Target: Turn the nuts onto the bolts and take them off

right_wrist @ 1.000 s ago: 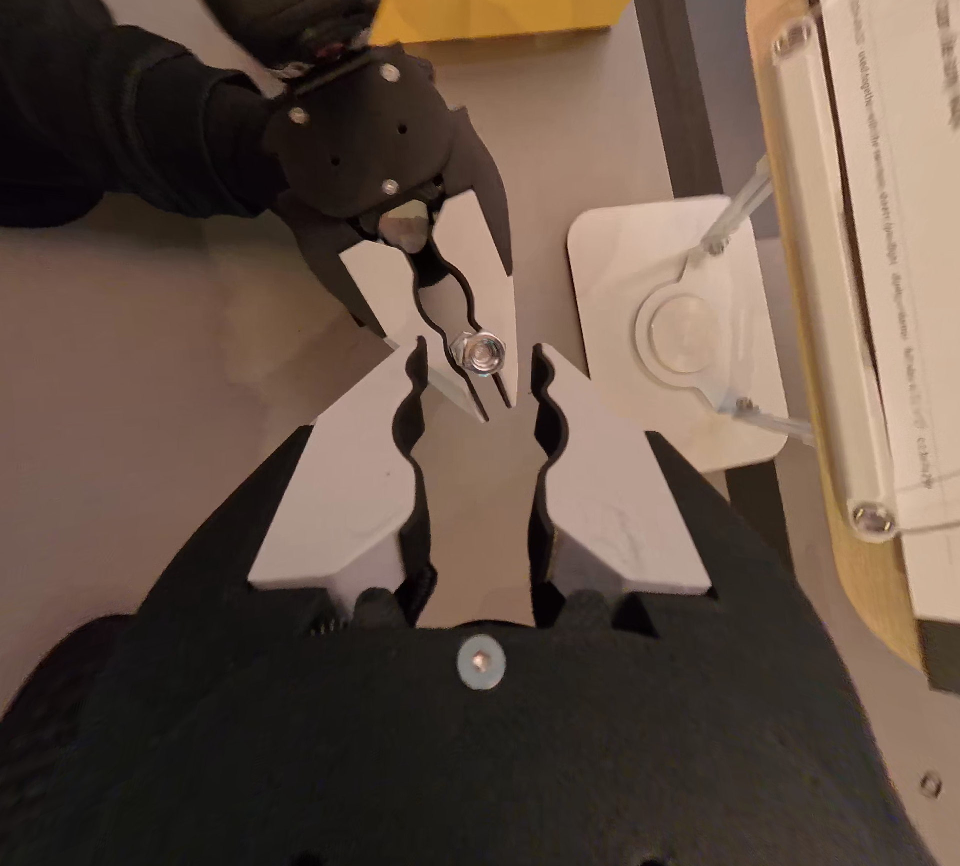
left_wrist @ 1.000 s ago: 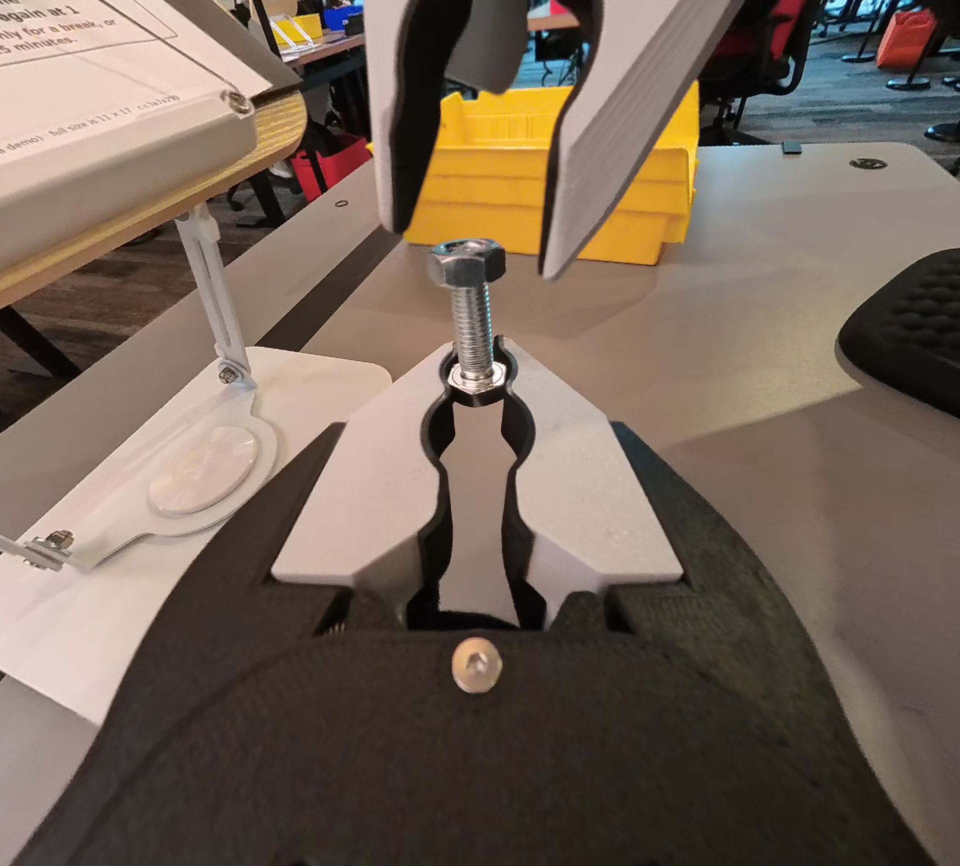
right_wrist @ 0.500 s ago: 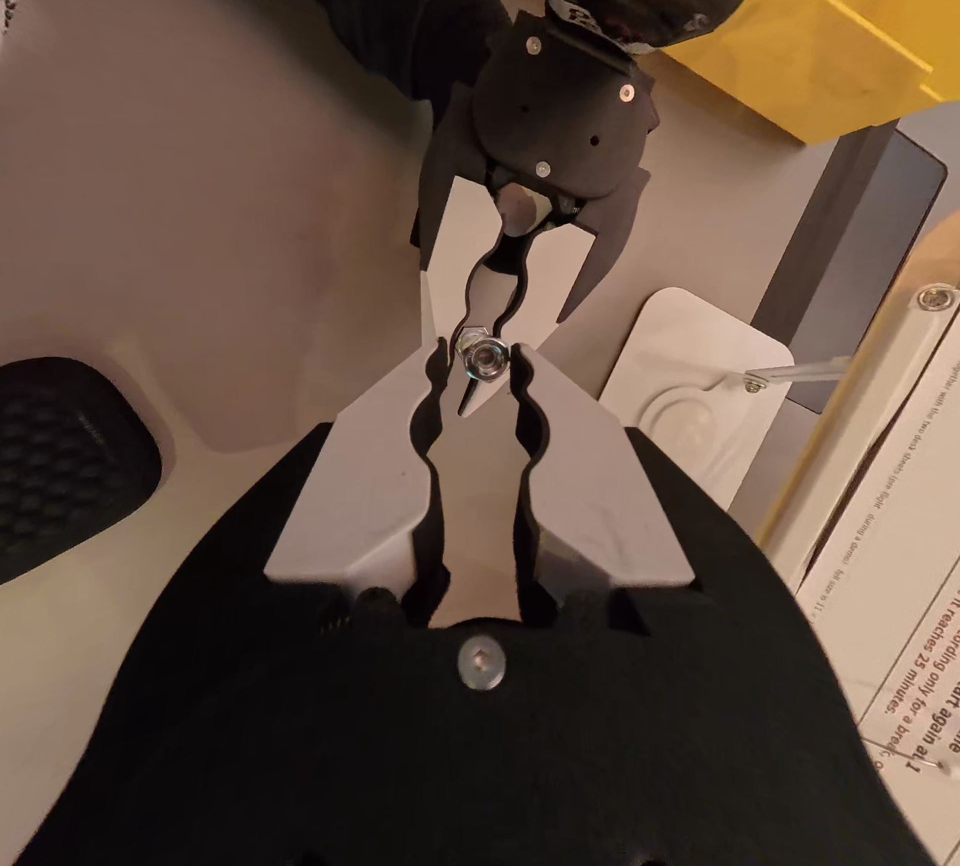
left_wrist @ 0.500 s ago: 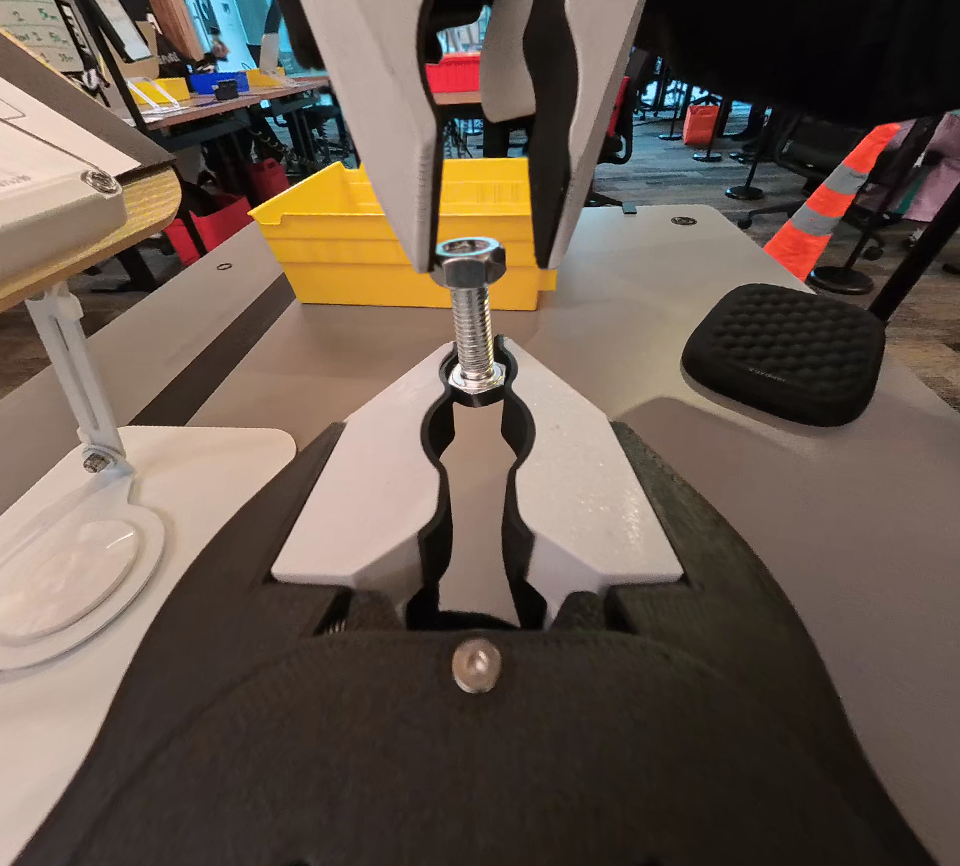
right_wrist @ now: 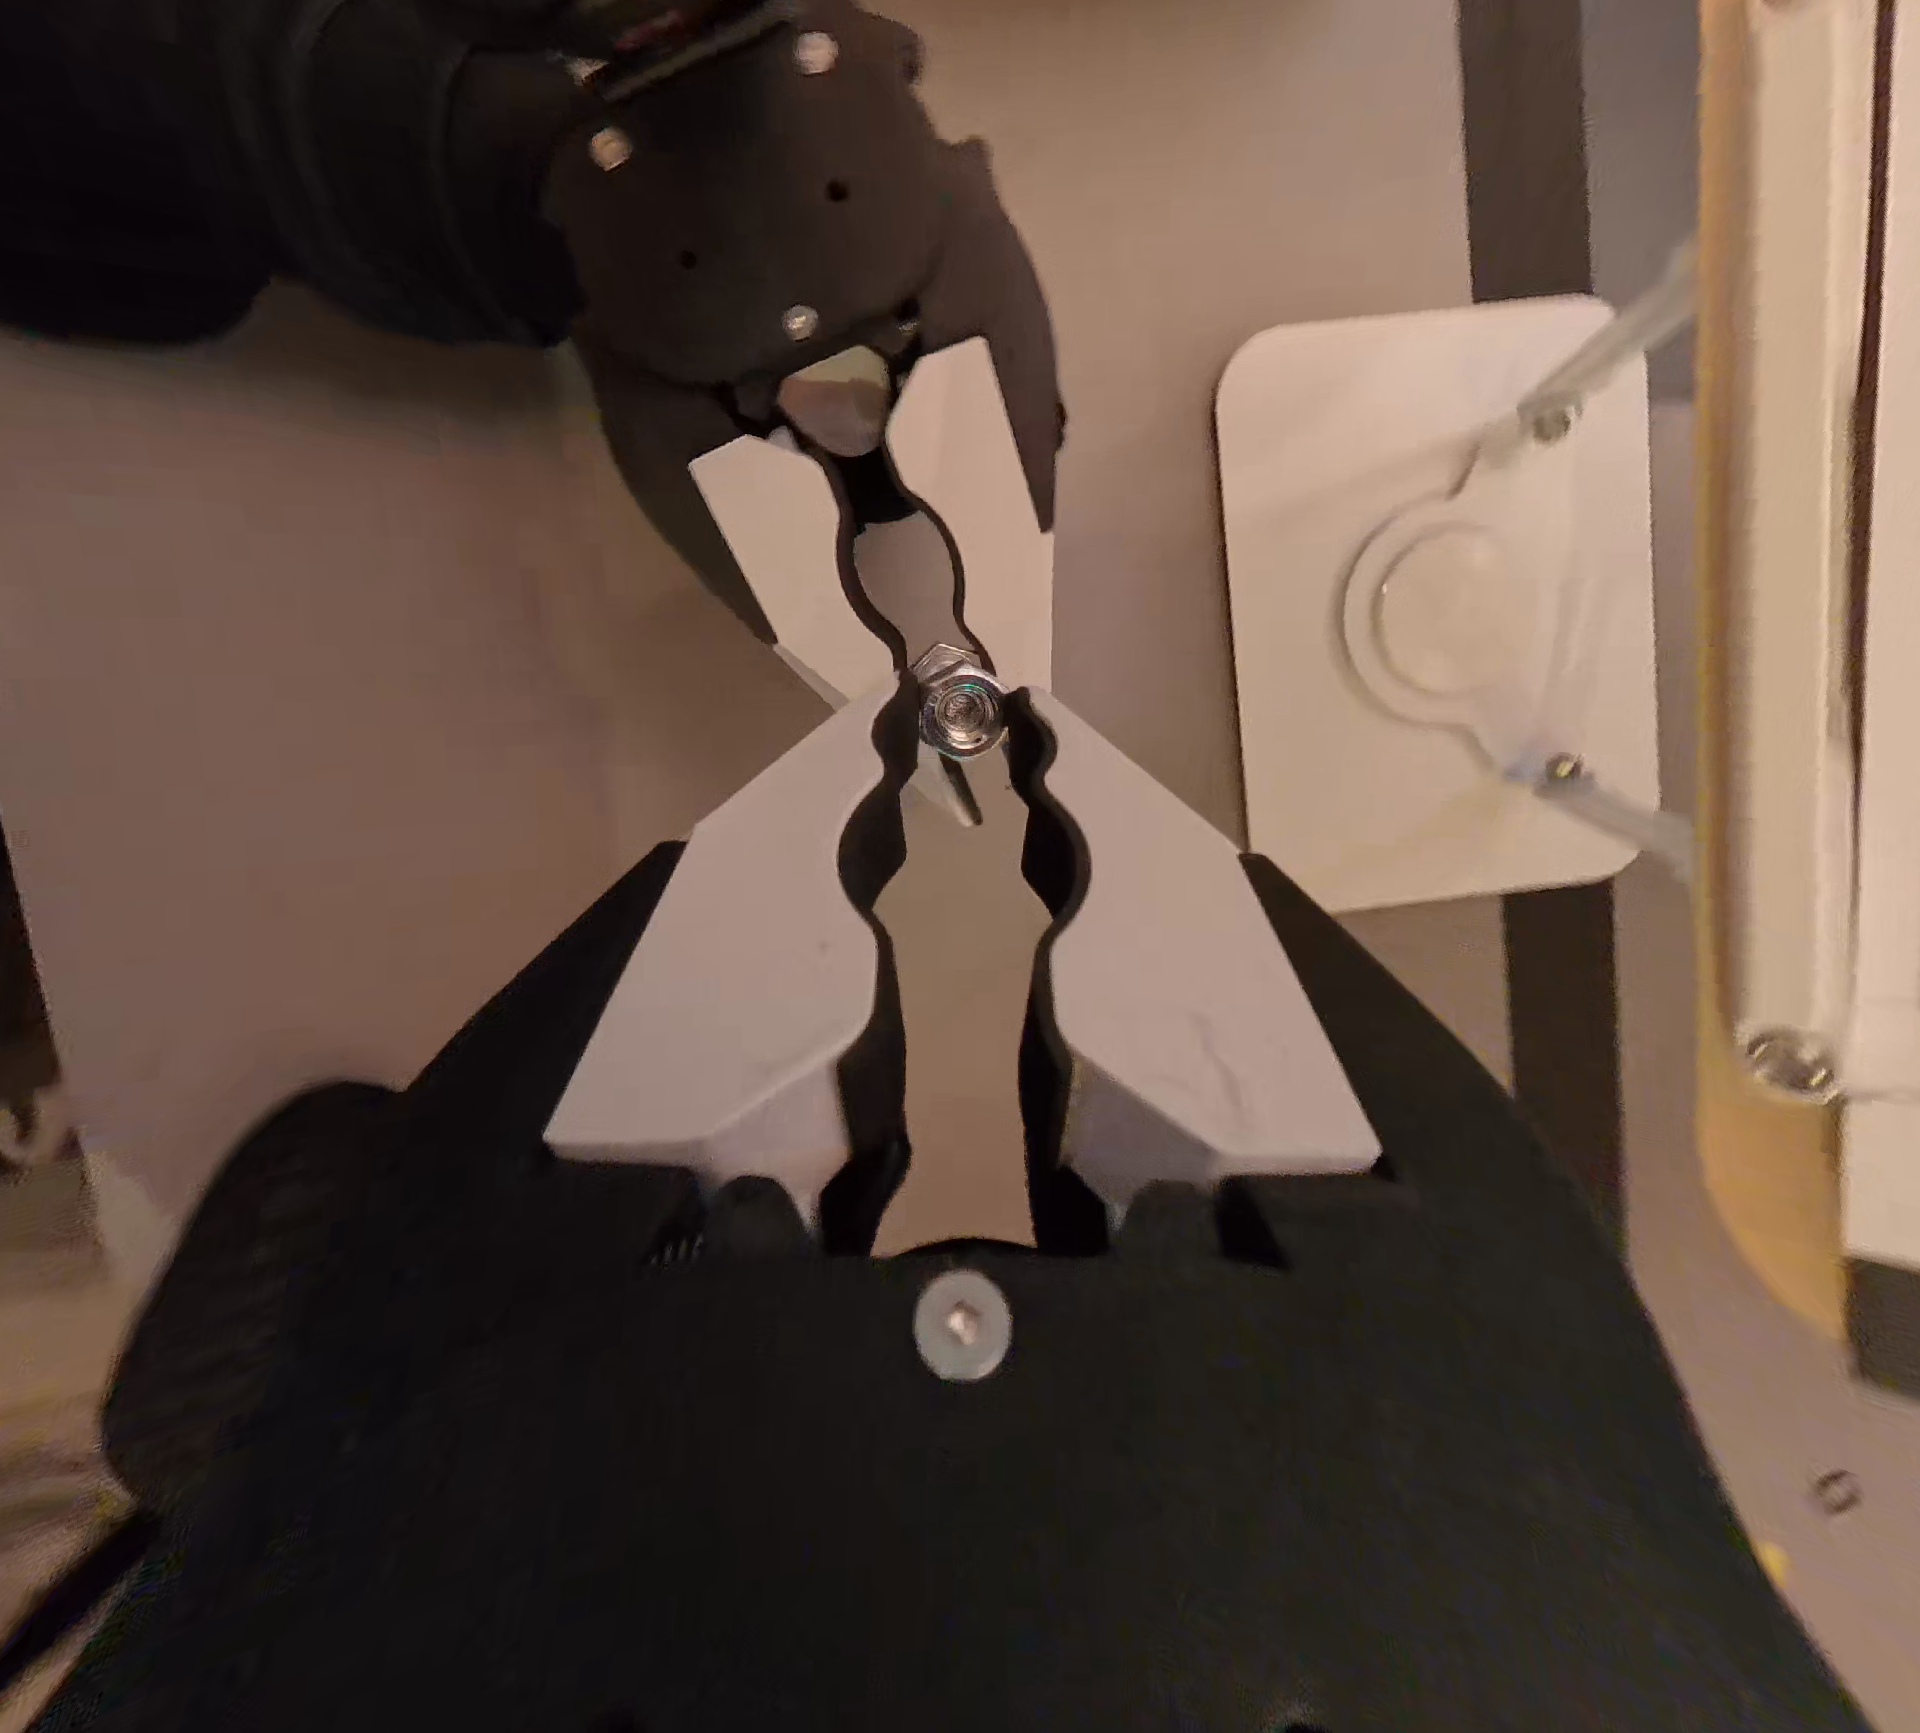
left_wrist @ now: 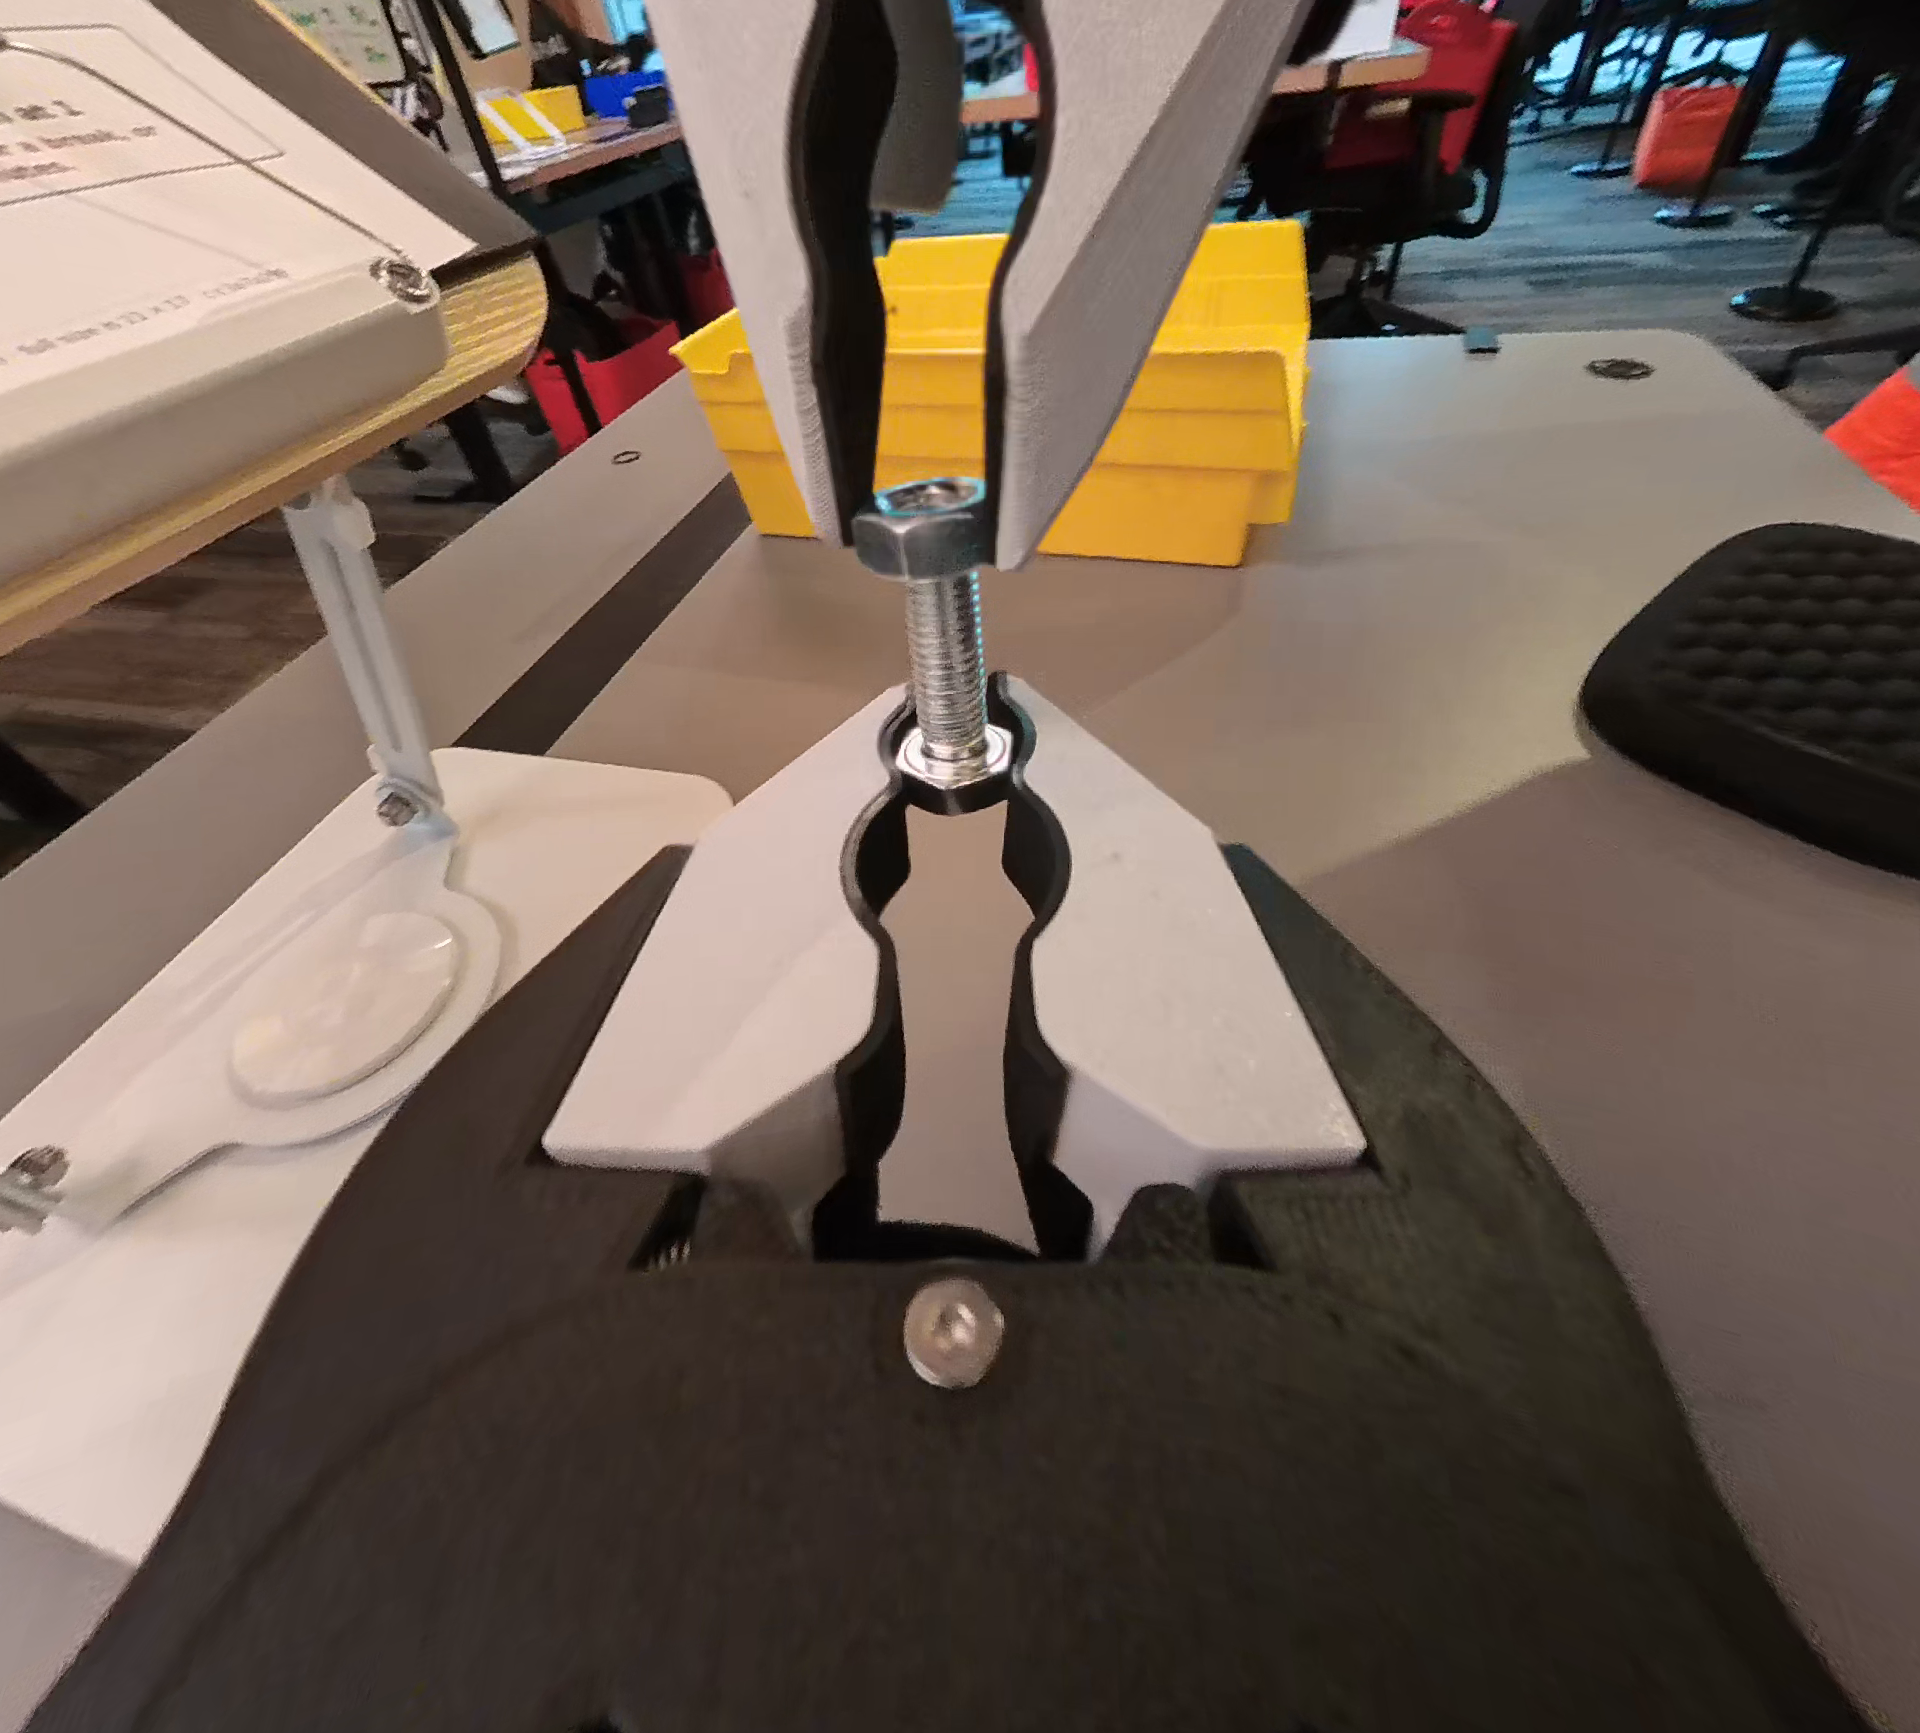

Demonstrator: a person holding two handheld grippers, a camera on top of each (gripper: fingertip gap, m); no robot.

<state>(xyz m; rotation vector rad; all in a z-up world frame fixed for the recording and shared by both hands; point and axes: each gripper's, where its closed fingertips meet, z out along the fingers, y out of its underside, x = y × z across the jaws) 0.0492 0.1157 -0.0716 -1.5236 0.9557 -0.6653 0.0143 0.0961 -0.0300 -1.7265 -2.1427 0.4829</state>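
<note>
A silver bolt (left_wrist: 943,644) stands upright with its hex head (left_wrist: 920,530) on top. A nut (left_wrist: 954,761) sits low on its thread. My left gripper (left_wrist: 954,748) is shut on the nut and holds the bolt above the grey table (left_wrist: 1507,852). My right gripper (left_wrist: 920,520) comes down from above, and its white fingers are shut on the two sides of the bolt head. In the right wrist view I look straight down on the bolt head (right_wrist: 961,715) between my right gripper's tips (right_wrist: 961,719). The left gripper (right_wrist: 904,634) reaches in from the upper left, held by a black-gloved hand.
A yellow bin (left_wrist: 1143,436) stands on the table behind the bolt. A white stand base (left_wrist: 312,1008) lies to the left, under a tilted board with a paper sheet (left_wrist: 156,281). A black textured pad (left_wrist: 1766,686) lies to the right. Tip to tip, the grippers are about 5 cm apart.
My right gripper was open above the bolt head, then came down and shut on it. Since then it has twisted around the bolt. The left gripper has kept hold of the nut.
</note>
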